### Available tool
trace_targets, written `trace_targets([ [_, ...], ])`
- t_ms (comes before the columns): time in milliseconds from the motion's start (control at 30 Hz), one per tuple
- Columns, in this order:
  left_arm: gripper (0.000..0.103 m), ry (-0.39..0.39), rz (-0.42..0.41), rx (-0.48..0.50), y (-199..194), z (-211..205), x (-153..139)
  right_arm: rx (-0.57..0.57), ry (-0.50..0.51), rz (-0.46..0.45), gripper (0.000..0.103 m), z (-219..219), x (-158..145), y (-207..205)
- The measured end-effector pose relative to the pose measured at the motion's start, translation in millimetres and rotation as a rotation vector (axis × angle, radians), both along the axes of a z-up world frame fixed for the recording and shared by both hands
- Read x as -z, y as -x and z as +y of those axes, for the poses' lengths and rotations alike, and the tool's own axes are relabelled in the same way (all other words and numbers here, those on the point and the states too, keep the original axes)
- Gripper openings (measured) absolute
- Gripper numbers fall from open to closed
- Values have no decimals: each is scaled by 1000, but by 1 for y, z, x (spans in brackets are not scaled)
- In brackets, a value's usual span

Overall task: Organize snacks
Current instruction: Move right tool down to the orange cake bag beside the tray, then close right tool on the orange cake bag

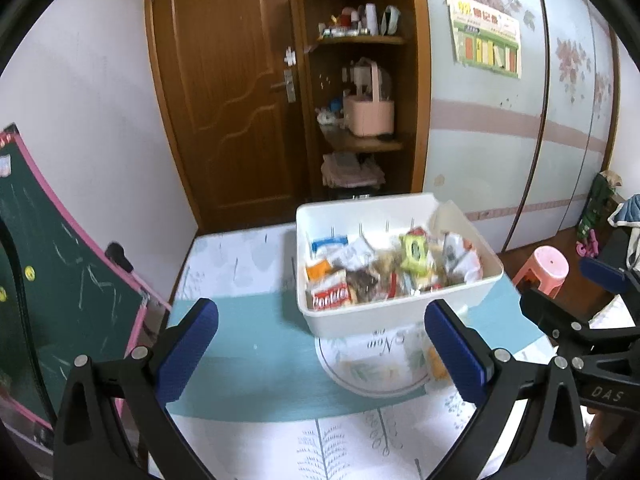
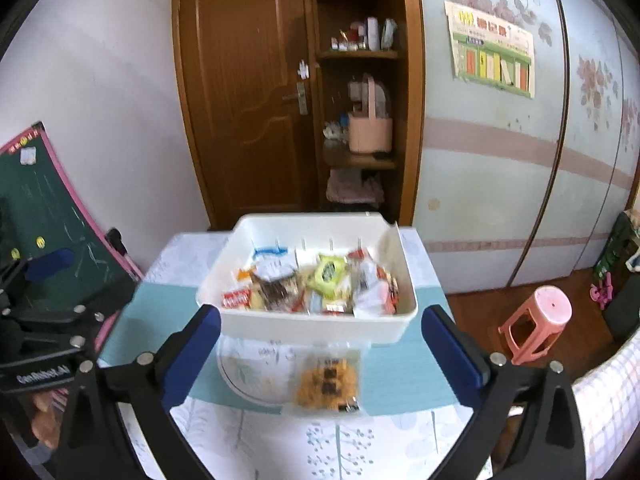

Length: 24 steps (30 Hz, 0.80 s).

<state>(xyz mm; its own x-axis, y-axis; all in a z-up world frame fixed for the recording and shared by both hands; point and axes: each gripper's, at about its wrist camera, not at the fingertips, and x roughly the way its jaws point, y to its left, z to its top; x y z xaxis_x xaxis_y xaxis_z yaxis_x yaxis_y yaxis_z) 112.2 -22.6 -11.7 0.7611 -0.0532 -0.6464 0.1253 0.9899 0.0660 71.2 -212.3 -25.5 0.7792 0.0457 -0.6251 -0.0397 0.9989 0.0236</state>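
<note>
A white plastic bin [image 1: 360, 318] full of mixed snack packets stands on the table; it also shows in the right wrist view [image 2: 312, 326]. A red cookie packet [image 1: 330, 298] lies at its front left. An orange snack packet [image 2: 326, 384] lies on the table just in front of the bin, partly seen in the left wrist view [image 1: 438, 364]. My left gripper [image 1: 320, 354] is open and empty, in front of the bin. My right gripper [image 2: 320, 354] is open and empty, just before the bin and above the orange packet.
The table has a teal and white leaf-print cloth [image 1: 248, 344] with a round placemat [image 2: 256, 372]. A chalkboard [image 1: 52, 264] leans at the left. A pink stool [image 2: 538, 322] stands right of the table. A brown door [image 1: 228, 92] and shelves [image 1: 360, 144] are behind.
</note>
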Motion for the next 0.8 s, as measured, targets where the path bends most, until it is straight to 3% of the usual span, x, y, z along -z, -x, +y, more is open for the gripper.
trace_targets([
  [433,103,-11,212,-57,-31,7,109,28,18,214,102,-4,99,-30],
  [800,103,-18,319,-73,-53,7,155,45,55,365,102,1,164,-62],
])
